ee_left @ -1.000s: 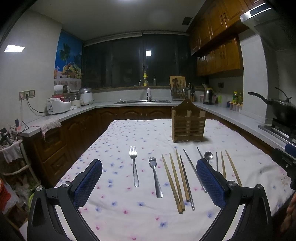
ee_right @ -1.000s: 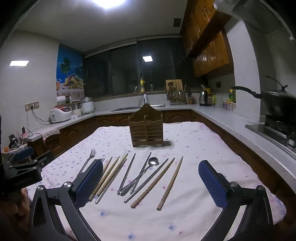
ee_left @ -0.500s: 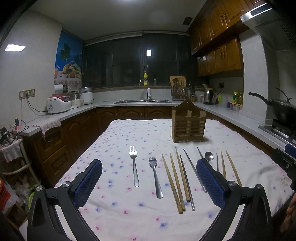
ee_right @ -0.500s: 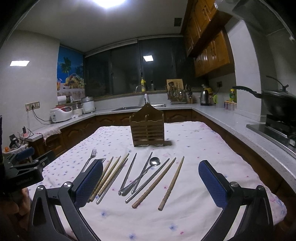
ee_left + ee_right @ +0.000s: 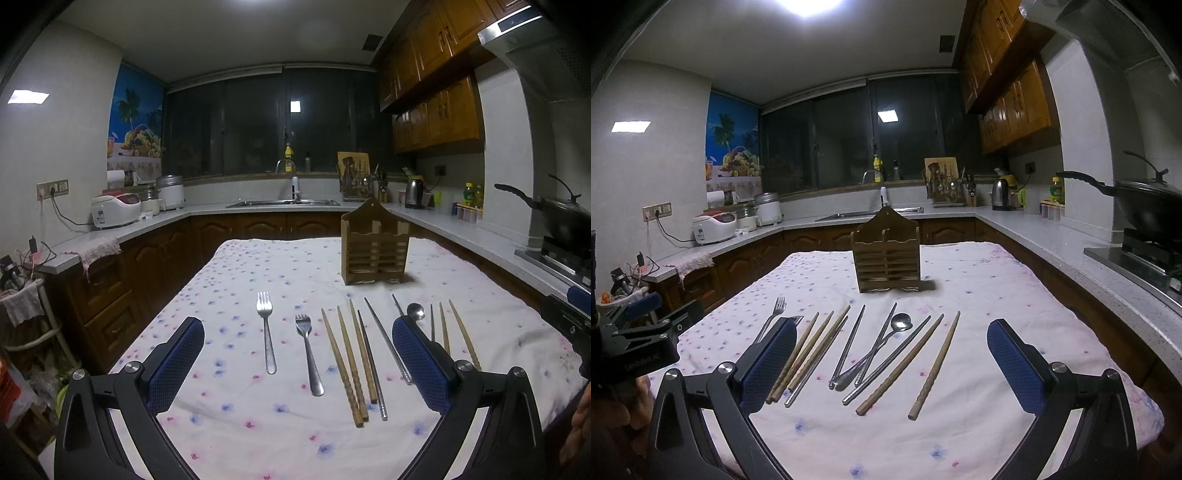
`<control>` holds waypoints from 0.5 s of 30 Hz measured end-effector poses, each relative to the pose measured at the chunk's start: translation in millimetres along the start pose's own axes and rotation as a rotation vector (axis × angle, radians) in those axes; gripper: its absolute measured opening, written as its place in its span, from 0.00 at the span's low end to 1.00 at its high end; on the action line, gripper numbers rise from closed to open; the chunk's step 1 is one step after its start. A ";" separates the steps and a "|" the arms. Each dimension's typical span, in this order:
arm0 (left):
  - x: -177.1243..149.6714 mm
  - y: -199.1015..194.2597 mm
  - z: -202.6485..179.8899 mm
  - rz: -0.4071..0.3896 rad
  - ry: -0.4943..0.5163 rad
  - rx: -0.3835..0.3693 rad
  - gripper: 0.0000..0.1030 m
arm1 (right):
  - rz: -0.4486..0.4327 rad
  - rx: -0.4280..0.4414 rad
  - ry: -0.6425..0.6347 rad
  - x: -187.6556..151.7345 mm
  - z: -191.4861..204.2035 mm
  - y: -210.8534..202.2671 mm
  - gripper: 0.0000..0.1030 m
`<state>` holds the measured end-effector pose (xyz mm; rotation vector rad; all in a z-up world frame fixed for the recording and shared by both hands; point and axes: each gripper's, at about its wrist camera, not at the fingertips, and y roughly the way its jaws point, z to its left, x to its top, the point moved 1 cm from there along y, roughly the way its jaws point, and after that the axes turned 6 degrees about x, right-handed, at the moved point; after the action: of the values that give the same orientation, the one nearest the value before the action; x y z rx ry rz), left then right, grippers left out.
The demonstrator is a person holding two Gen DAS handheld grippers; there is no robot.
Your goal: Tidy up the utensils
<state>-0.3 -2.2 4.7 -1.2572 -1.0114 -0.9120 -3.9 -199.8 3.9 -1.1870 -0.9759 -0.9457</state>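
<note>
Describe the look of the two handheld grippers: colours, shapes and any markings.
Each gripper, left and right, has a black angular frame with triangular cut-outs, silver round bolts at the joints, and two fingers faced with blue, dimpled, rounded pads. Seen from the right wrist camera, the left gripper's black body carries small pale lettering, too blurred to read with certainty. No cables or sleeves show.

Pretty dim overall, just a ceiling light [image 5: 812,4] blowing out up top and reflecting in the dark windows [image 5: 886,116]. Heavy fisheye bend, black corners, but focus is decent.
</note>
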 end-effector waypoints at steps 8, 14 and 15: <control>0.0 1.9 1.3 0.007 -0.003 -0.001 0.99 | 0.002 0.002 0.000 -0.8 -0.2 0.5 1.00; 1.8 8.1 4.1 0.025 -0.010 -0.010 0.99 | 0.016 0.004 0.002 -0.1 4.2 4.2 1.00; 2.6 10.2 4.5 0.034 -0.012 -0.015 0.99 | 0.020 0.002 0.004 0.2 4.5 5.3 1.00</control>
<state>9.7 3.3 4.2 -1.2901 -0.9918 -0.8884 0.7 -194.7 3.1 -1.1903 -0.9595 -0.9304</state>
